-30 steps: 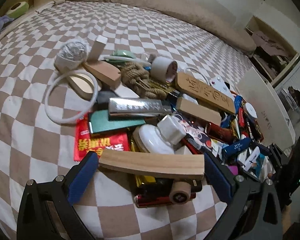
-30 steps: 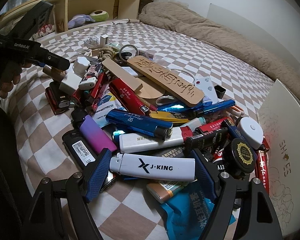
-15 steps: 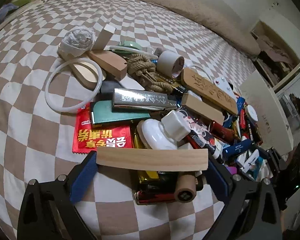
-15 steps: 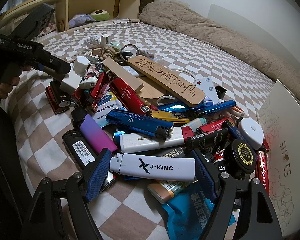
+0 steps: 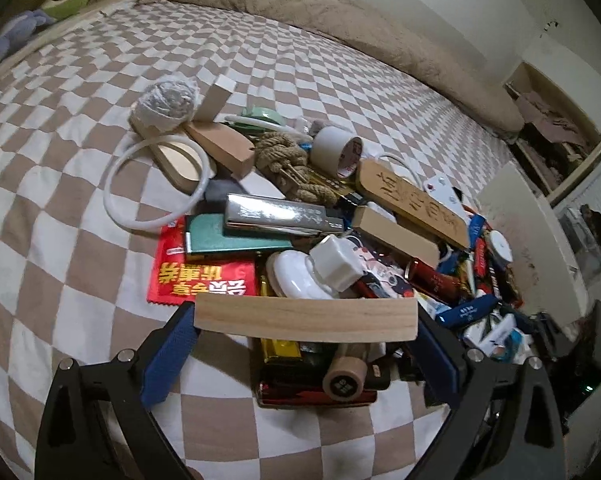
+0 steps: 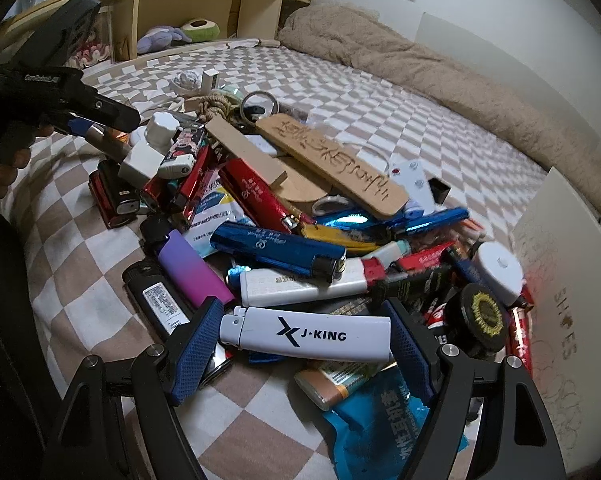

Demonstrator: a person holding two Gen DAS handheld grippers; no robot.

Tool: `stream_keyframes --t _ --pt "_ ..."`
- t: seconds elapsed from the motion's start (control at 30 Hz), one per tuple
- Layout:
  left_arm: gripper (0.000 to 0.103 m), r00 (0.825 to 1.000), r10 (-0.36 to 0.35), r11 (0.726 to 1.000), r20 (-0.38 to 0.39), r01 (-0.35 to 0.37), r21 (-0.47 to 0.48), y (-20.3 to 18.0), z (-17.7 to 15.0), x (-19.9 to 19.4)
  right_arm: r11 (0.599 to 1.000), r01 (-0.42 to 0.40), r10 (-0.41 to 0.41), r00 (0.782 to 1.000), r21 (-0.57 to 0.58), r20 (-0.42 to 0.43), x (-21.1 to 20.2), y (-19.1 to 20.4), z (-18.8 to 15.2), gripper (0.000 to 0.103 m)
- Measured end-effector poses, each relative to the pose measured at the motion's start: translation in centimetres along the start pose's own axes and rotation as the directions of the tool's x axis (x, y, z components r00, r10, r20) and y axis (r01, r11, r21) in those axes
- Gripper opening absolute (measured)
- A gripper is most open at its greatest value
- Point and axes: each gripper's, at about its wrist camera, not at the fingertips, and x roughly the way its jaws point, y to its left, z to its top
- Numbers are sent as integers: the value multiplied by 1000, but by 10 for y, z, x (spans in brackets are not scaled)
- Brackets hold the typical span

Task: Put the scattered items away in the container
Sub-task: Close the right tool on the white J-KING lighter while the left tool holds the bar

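Through your left wrist view, your left gripper (image 5: pixel 306 332) clasps a plain wooden block (image 5: pixel 305 319) end to end between its blue pads, held just above the near edge of the pile. At 12 o'clock of the block sits a white charger plug (image 5: pixel 332 262); at 11 o'clock a silver harmonica (image 5: pixel 278 215) lies on a green case (image 5: pixel 228 238), with a red packet (image 5: pixel 202 276) beneath. A white ring (image 5: pixel 156 184) lies at 10 o'clock on the checked bedspread (image 5: pixel 60 280). The white shoebox (image 5: pixel 536 236), the container, stands at 3 o'clock, beyond the heap.

Through your right wrist view, your right gripper (image 6: pixel 304 340) grasps a white J-KING lighter (image 6: pixel 308 334) lengthwise, both pads against its ends. At 12 o'clock of it lie a second white lighter (image 6: pixel 300 286) and a blue lighter (image 6: pixel 276 246); a purple lighter (image 6: pixel 192 268) lies at 10 o'clock. The carved wooden plaque (image 6: pixel 332 164) tops the pile further back. The shoebox wall rises at 3 o'clock.
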Motion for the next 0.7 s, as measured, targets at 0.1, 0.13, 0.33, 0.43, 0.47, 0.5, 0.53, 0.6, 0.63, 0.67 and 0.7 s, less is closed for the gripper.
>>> stream_keyframes --t 0.1,0.13,0.33,0.43,0.47,0.5,0.53,0.6,0.63,0.67,0.7 --pt "100 1000 19 1000 22 -19 1 -3 -1 -2 1000 12 -12 999 -2 42 -8 -1 2 81" --pt "100 999 22 1000 28 -22 0 -4 -1 -2 1000 15 -15 999 -3 50 -9 -1 3 81" --pt "100 995 57 998 76 -58 11 -15 -5 -5 999 41 -41 997 -4 69 -11 -1 5 81" --pt "100 990 100 994 97 -103 28 -24 -9 -4 999 42 -45 995 29 87 -15 -5 7 81" --pt "100 989 111 993 103 -115 33 -26 -10 -4 998 43 -46 995 39 88 -15 -5 8 81" --pt "100 986 121 991 110 -127 44 -29 -11 -4 998 46 -51 995 51 87 -16 -6 8 81" --pt "100 985 126 990 116 -133 55 -33 -12 -3 997 48 -53 995 62 86 -16 -8 8 81" --pt "100 984 128 988 124 -137 69 -37 -15 -3 995 48 -55 995 85 86 -17 -11 8 81" --pt "100 983 128 987 129 -139 77 -40 -16 -2 994 45 -54 995 97 87 -17 -13 8 81" --pt "100 983 127 987 132 -139 83 -43 -17 -2 993 43 -53 995 108 88 -18 -15 8 81" --pt "100 983 127 986 136 -140 88 -45 -18 -2 992 41 -52 995 120 89 -18 -17 8 81"
